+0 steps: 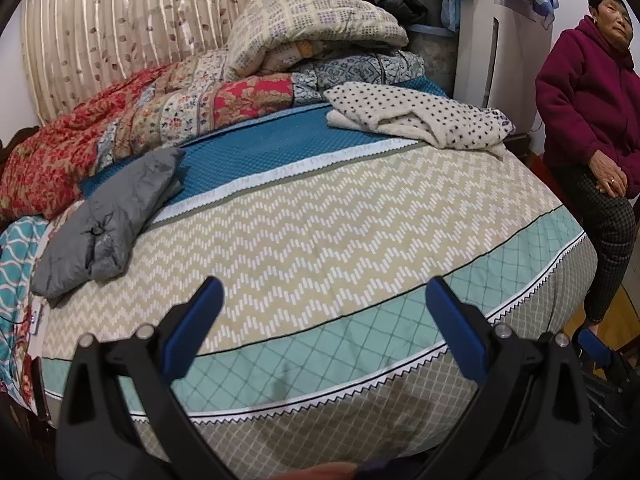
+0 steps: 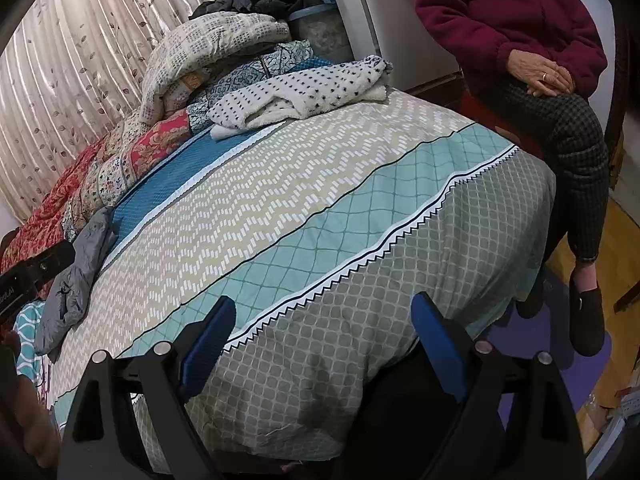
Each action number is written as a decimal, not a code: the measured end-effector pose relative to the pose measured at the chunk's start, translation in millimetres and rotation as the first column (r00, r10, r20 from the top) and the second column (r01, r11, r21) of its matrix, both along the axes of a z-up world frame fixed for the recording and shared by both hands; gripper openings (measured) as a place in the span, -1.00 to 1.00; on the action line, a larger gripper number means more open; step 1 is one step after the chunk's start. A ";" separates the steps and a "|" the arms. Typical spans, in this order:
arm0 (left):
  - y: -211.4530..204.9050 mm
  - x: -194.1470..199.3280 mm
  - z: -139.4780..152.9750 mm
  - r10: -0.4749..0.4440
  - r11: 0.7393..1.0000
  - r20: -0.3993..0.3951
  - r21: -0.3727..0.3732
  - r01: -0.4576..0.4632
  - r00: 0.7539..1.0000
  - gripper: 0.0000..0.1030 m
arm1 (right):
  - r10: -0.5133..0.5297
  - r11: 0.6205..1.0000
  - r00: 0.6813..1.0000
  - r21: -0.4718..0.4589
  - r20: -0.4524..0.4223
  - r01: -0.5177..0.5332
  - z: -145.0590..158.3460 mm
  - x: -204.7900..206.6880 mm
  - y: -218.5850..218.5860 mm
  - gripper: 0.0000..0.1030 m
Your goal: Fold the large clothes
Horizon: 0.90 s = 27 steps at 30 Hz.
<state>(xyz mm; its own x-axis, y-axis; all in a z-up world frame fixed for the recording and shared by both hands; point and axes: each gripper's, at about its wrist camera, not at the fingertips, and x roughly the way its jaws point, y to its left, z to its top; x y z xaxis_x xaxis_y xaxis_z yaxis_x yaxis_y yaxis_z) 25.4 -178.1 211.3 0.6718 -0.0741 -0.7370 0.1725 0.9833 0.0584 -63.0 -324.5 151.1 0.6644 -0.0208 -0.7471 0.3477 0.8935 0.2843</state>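
Observation:
A folded grey jacket [image 1: 104, 220] lies at the left of the bed on the patterned bedspread [image 1: 320, 232]; in the right wrist view the grey jacket [image 2: 76, 280] shows at the far left. A white garment with black dots [image 1: 416, 116] is bunched at the far right corner, and the dotted garment [image 2: 304, 92] also shows at the back of the bedspread [image 2: 304, 208]. My left gripper [image 1: 324, 300] hangs open over the near edge of the bed, nothing between its blue pads. My right gripper [image 2: 324, 316] is open above the bed's near right side, empty as well.
Folded quilts [image 1: 160, 120] are stacked along the curtain [image 1: 120, 28] side of the bed. A person in a maroon jacket [image 1: 592, 104] sits beside the bed at the right, legs [image 2: 580, 168] near the bed's corner. Wooden floor [image 2: 624, 252] lies beyond.

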 end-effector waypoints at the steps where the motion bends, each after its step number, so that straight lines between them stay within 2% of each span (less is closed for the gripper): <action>1: -0.1 -0.1 -0.1 -0.001 1.000 0.001 0.001 0.001 1.000 0.88 | 0.002 1.000 1.000 0.001 0.000 -0.002 -0.1 0.2 0.3 0.57; 13: 3.7 1.5 -0.6 -0.007 1.000 0.009 -0.003 0.007 1.000 0.88 | 0.029 0.999 0.999 -0.028 0.034 -0.028 10.4 2.6 6.5 0.57; 27: -2.5 9.3 -6.7 -0.012 1.000 0.005 -0.024 0.012 1.000 0.88 | 0.005 0.999 1.000 0.035 -0.009 -0.004 -7.0 6.3 -5.6 0.57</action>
<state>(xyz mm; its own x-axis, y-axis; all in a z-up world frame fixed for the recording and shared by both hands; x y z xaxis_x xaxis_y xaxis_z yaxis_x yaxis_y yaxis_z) 34.8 -180.7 204.6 0.6741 -0.1002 -0.7318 0.1843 0.9822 0.0354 -56.7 -330.1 144.1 0.6576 0.0080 -0.7533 0.3465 0.8847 0.3119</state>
